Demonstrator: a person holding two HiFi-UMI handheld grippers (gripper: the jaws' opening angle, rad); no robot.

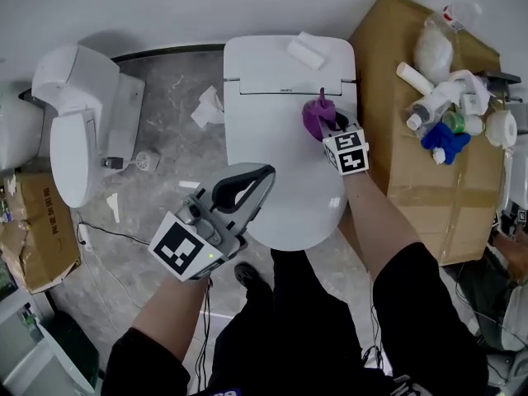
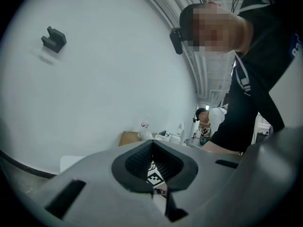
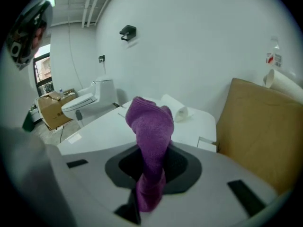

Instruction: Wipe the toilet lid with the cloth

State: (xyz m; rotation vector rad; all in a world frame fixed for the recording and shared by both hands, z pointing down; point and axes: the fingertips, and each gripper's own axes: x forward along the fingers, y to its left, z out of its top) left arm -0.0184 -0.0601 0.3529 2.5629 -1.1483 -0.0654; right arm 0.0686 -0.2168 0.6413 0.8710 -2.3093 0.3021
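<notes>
Toilets: two, the middle toilet (image 1: pixel 280 151) and a second toilet (image 1: pixel 78 130) to its left.
One cloth (image 1: pixel 312 117), over the middle toilet.
Grippers: two, the left gripper (image 1: pixel 266 172) and the right gripper (image 1: pixel 330 123).
Boxes: two, a right box (image 1: pixel 412 151) and a left box (image 1: pixel 37 238), either side of the middle toilet.
The bottles (image 1: pixel 431 104) on the right box are heaped; count unclear.

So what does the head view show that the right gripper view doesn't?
Only the head view shows the left hand-held gripper and the person's legs. Only the right gripper view shows a black bracket high on the wall. Both show the purple cloth, the toilet lid, the second toilet and the cardboard box.
</notes>
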